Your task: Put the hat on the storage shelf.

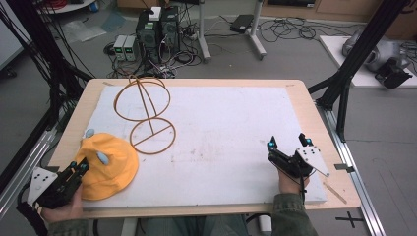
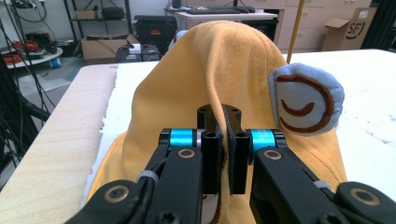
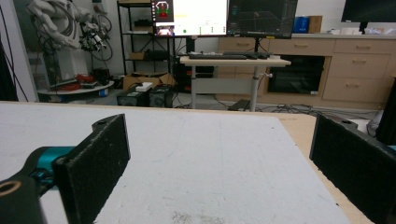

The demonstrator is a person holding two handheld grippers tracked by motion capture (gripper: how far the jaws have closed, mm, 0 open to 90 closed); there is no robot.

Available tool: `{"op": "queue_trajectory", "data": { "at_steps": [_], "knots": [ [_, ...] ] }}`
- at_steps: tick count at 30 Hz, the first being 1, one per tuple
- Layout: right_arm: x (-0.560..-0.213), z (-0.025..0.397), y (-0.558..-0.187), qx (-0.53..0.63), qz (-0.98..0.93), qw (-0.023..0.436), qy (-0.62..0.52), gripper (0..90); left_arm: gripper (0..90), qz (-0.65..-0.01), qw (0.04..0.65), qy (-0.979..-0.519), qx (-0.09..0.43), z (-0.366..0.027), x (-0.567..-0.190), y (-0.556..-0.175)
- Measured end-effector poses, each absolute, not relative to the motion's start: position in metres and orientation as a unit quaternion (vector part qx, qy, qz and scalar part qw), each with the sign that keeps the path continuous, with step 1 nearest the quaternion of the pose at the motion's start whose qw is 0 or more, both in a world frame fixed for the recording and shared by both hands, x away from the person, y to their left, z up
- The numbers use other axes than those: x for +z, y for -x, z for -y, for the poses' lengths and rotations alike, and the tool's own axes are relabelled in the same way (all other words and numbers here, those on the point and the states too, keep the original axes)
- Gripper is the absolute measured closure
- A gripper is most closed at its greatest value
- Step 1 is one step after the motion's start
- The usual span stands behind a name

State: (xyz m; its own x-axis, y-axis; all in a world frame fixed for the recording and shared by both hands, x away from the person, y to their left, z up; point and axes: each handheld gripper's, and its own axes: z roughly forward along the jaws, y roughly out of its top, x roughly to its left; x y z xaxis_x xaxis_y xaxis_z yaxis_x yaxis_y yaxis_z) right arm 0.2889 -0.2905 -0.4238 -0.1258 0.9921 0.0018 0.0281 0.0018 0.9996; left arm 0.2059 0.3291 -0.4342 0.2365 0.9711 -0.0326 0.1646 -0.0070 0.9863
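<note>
A: Nearest first: what does the left gripper (image 1: pixel 81 167) have?

B: Its fingers (image 2: pixel 211 140) are pinching a fold of the brim of the soft yellow cotton bucket hat (image 1: pixel 108 164) with pale blue ear patches, which lies at the desk's (image 1: pixel 305 105) near-left corner, just this side of the tan wire hat stand (image 1: pixel 147 115).

A: How should the lift go?

B: I'd raise it slowly, keeping the pinch firm so the cloth doesn't slip, and let the crown hang open.

A: And the right gripper (image 1: pixel 289 142)?

B: Well apart from the hat stand, fingers (image 3: pixel 95 161) spread wide over the white foam board (image 1: pixel 221 132). It could catch the opposite brim before the hat goes over the stand's upper ring.
</note>
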Motion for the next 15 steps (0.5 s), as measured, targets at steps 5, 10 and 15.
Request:
{"op": "queue_trajectory", "data": {
  "at_steps": [5,10,15],
  "knots": [
    [-0.424,0.290,-0.289,0.523,-0.538,0.460,-0.475,4.6,86.9,-0.477,0.525,-0.586,0.392,-0.328,-0.431,-0.209],
    [-0.424,0.289,-0.289,0.525,-0.535,0.460,-0.476,4.6,87.0,-0.479,0.531,-0.566,0.410,-0.328,-0.423,-0.208],
    [-0.423,0.291,-0.290,0.525,-0.532,0.461,-0.478,4.5,87.0,-0.480,0.533,-0.551,0.427,-0.328,-0.413,-0.208]
  ]
}}
